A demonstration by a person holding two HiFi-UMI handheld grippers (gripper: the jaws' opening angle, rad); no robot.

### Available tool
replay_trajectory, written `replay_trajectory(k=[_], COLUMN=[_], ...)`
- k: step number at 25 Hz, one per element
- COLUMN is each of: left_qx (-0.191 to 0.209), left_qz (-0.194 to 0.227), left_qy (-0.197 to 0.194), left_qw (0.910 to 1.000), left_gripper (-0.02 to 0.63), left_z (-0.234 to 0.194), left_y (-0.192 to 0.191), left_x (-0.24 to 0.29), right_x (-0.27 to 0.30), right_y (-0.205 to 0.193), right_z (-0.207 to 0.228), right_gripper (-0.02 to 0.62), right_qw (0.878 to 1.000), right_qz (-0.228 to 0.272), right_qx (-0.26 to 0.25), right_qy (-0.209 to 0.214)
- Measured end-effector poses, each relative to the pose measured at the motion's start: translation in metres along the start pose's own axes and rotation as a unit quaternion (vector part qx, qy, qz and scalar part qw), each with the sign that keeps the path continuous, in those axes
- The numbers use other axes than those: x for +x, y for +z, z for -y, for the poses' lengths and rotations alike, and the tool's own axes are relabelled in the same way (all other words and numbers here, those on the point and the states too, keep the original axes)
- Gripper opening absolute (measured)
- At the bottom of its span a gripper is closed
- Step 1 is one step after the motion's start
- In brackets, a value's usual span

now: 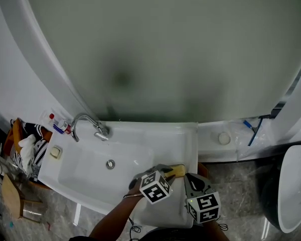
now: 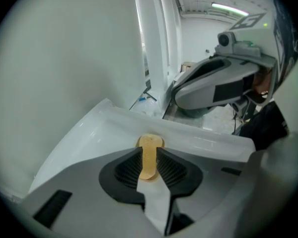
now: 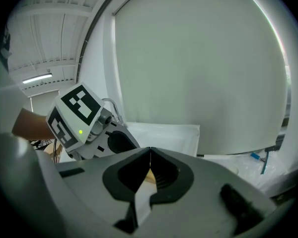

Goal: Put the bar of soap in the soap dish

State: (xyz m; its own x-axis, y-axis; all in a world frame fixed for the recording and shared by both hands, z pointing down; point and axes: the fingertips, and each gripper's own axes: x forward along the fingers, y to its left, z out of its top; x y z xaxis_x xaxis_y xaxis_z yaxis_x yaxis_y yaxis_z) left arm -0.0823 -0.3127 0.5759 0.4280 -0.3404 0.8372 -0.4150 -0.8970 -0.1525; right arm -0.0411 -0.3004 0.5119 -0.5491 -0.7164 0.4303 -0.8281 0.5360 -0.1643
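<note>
In the head view a yellow bar of soap (image 1: 179,170) is over the right side of the white sink (image 1: 140,134), and my left gripper (image 1: 173,173) is shut on it. The left gripper view shows the soap (image 2: 150,142) standing on edge, pinched between the ribbed pads (image 2: 131,165), its end poking past the tips. My right gripper (image 1: 191,179) hangs just to the right, jaws shut with nothing between them (image 3: 150,152). It looks at the left gripper's marker cube (image 3: 79,118). A small pale dish (image 1: 55,152) sits on the sink's left rim.
A chrome faucet (image 1: 88,124) stands at the sink's back left, with the drain (image 1: 110,164) in the basin. Small bottles (image 1: 60,125) stand behind the dish. A basket of striped cloths (image 1: 27,147) is at the left. A white fixture (image 1: 296,190) is at the right.
</note>
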Motion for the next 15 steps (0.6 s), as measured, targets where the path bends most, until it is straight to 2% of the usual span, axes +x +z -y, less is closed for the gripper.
replay_trajectory(k=[5, 8, 15], left_qx=[-0.051, -0.095, -0.155], left_qz=[0.054, 0.098, 0.170], left_qy=[0.021, 0.032, 0.052], left_qw=[0.9970, 0.9901, 0.9718], left_gripper=[0.060, 0.041, 0.035], left_z=[0.005, 0.007, 0.018], left_y=[0.008, 0.015, 0.025], left_x=[-0.019, -0.034, -0.067], right_x=[-0.007, -0.012, -0.025], right_y=[0.003, 0.007, 0.017], right_z=[-0.013, -0.020, -0.037], right_gripper=[0.012, 0.012, 0.012], right_qw=[1.000, 1.000, 0.999], right_qz=[0.005, 0.012, 0.028], right_qx=[-0.008, -0.016, -0.027], right_qy=[0.003, 0.003, 0.004])
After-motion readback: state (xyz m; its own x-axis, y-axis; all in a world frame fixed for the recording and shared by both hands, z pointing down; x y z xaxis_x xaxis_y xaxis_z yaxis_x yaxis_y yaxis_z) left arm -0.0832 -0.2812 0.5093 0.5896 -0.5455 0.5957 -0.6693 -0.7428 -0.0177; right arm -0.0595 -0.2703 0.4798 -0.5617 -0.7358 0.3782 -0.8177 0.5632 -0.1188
